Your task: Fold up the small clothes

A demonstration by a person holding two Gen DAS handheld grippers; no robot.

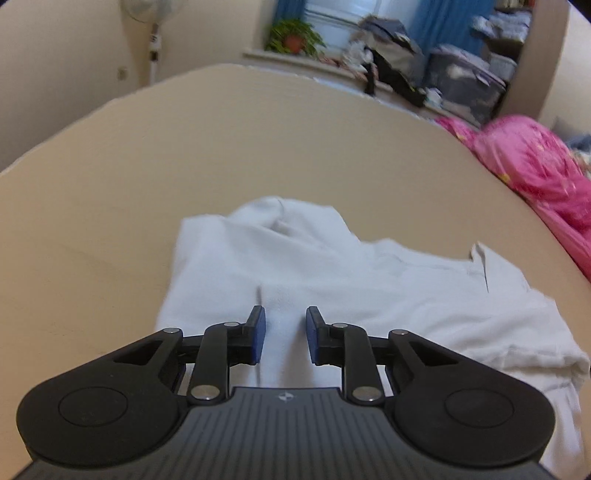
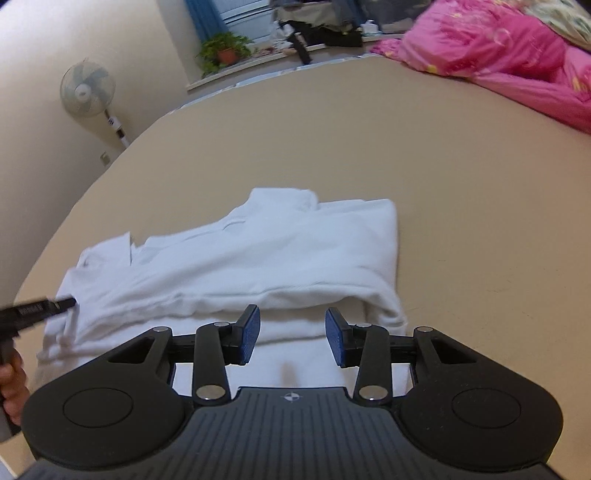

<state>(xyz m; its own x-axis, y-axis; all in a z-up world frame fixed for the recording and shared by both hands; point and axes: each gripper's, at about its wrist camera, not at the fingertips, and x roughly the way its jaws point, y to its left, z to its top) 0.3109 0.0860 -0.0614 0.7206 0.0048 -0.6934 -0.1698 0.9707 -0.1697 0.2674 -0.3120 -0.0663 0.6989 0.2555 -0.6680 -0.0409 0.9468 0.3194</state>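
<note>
Beige bedding (image 1: 258, 147) fills both wrist views, a wide smooth bed surface in a cluttered bedroom. At far left of the right wrist view a pedestal fan (image 2: 88, 90) stands against the cream wall. Next along, a potted green plant (image 1: 293, 37) sits on the window ledge beside blue curtains (image 1: 443, 22). Dark clothes and bags (image 1: 391, 66) are heaped further right, and a crumpled pink quilt (image 1: 535, 166) lies along the bed's right edge.

A white garment (image 1: 332, 277), partly folded with loose layers and wrinkles, lies flat on the near part of the bed. In the left wrist view the left gripper (image 1: 285, 334) hovers low over the garment's near left portion. Its blue-padded fingers (image 1: 258, 332) stand apart, with bare white cloth showing in the gap and nothing pinched.

In the right wrist view the right gripper (image 2: 291, 334) sits over the garment's near edge, just in front of a raised fold. Its jaws are spread wider, holding nothing. At that view's left edge, the left gripper's black tip touches the garment's left end, with the person's left hand (image 2: 13, 384) behind it.
</note>
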